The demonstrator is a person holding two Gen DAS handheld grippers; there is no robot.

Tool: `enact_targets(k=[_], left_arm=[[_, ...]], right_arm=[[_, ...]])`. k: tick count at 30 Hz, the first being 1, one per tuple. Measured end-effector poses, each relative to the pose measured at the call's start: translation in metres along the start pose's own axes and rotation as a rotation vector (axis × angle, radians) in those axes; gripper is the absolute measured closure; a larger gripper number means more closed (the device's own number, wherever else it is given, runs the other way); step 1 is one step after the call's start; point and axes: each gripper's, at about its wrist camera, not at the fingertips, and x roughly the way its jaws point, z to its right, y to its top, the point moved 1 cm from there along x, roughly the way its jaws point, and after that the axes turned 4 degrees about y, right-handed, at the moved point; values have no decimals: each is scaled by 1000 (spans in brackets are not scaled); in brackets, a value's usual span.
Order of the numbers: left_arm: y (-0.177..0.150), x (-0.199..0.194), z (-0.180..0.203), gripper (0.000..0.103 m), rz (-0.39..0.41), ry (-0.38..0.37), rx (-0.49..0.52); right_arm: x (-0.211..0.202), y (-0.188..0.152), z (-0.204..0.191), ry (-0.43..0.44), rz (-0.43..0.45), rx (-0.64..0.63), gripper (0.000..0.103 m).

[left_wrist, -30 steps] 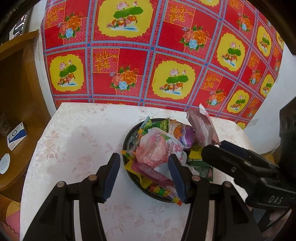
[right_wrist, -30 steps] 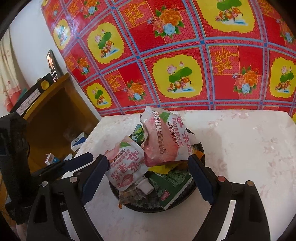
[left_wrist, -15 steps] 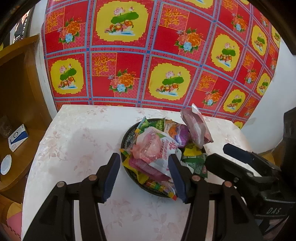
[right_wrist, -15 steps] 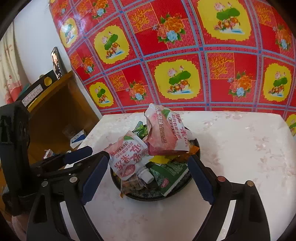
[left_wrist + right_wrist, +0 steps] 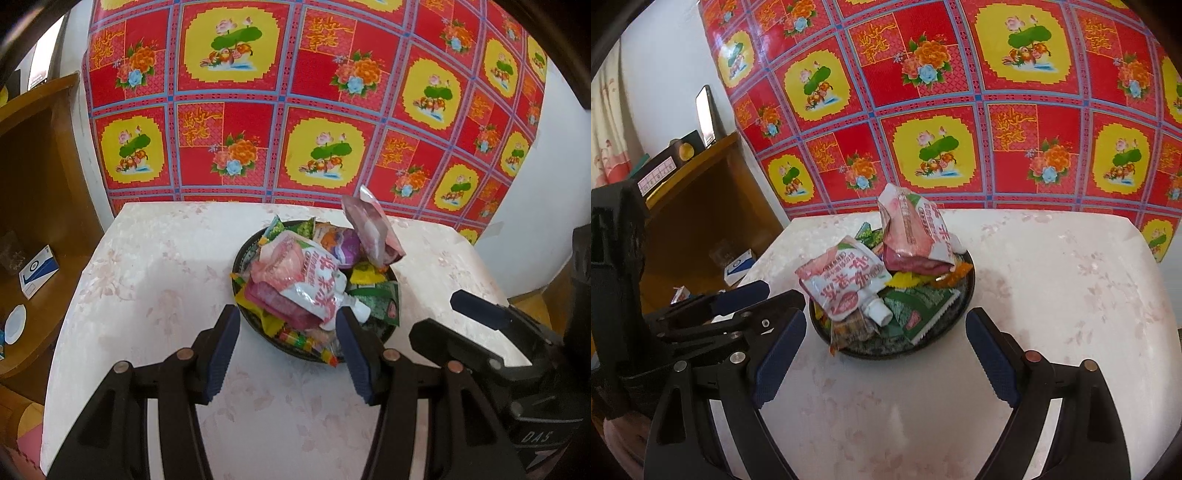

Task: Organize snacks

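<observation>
Now that both your grippers have drawn back from the heaped snack plate (image 5: pixel 255 242) at the table's (image 5: pixel 155 266) centre, left gripper (image 5: pixel 288 349) and right gripper (image 5: pixel 886 363) hang with fingers spread and empty, suggesting the sorting is complete.

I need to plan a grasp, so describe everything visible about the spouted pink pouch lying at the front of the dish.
The spouted pink pouch is glossy, crinkled plastic, pink and white with large red characters. Its white screw cap points down toward the near rim. It lies tilted on top of the other packets in the dark round dish, resting against a green wrapper. Neither claw touches it.
</observation>
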Motion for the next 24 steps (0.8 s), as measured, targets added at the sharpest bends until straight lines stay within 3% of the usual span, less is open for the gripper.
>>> enact_targets(k=[24], left_arm=[[-26, -1, 7, 45, -43, 43, 6]], right_arm=[[-15, -26, 1, -63, 2, 14, 13]])
